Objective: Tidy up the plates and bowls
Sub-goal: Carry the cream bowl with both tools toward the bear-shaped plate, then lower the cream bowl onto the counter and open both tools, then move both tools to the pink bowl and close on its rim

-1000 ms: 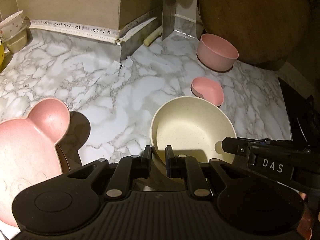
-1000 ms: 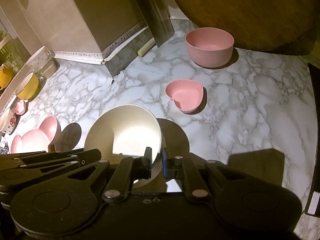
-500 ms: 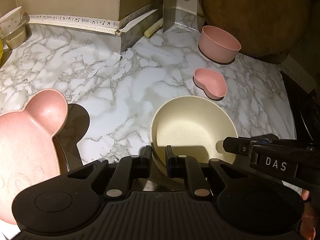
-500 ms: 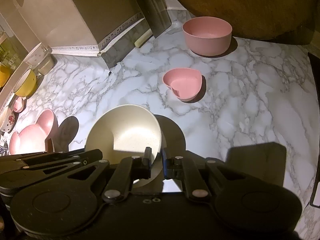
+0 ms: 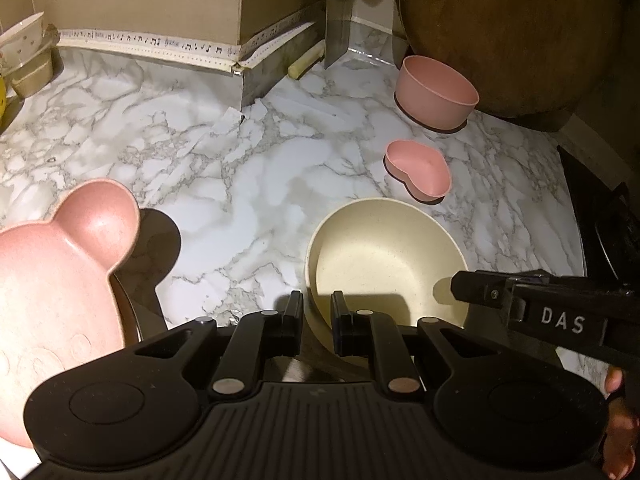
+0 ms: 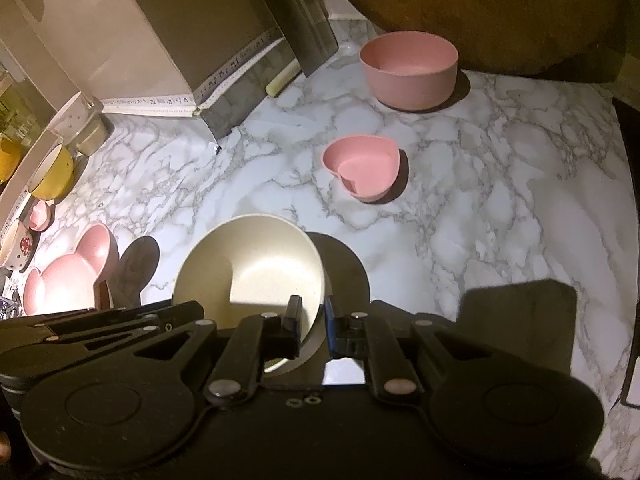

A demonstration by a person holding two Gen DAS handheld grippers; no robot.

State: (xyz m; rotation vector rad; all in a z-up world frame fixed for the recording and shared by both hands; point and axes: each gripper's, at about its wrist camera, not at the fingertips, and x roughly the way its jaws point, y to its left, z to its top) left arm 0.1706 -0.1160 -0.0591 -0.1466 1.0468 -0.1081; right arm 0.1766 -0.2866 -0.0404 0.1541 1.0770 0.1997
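A cream bowl (image 5: 384,264) is held above the marble counter by both grippers. My left gripper (image 5: 316,320) is shut on its near-left rim. My right gripper (image 6: 311,326) is shut on its right rim; the bowl also shows in the right wrist view (image 6: 252,264). A pink bear-shaped plate (image 5: 52,276) sits at the left, also seen in the right wrist view (image 6: 68,280). A pink heart-shaped bowl (image 5: 420,172) and a round pink bowl (image 5: 436,96) stand farther back on the counter; both show in the right wrist view, heart bowl (image 6: 364,166), round bowl (image 6: 408,68).
A large round wooden board (image 5: 512,32) leans at the back right. A beige box (image 5: 140,4) stands at the back. Yellow and patterned bowls (image 6: 52,172) sit on a shelf at far left. A dark stove edge (image 5: 600,216) lies at right.
The cream bowl stays gripped by both grippers. Both views have shifted slightly; the pink bowls appear a little farther and lower in frame.
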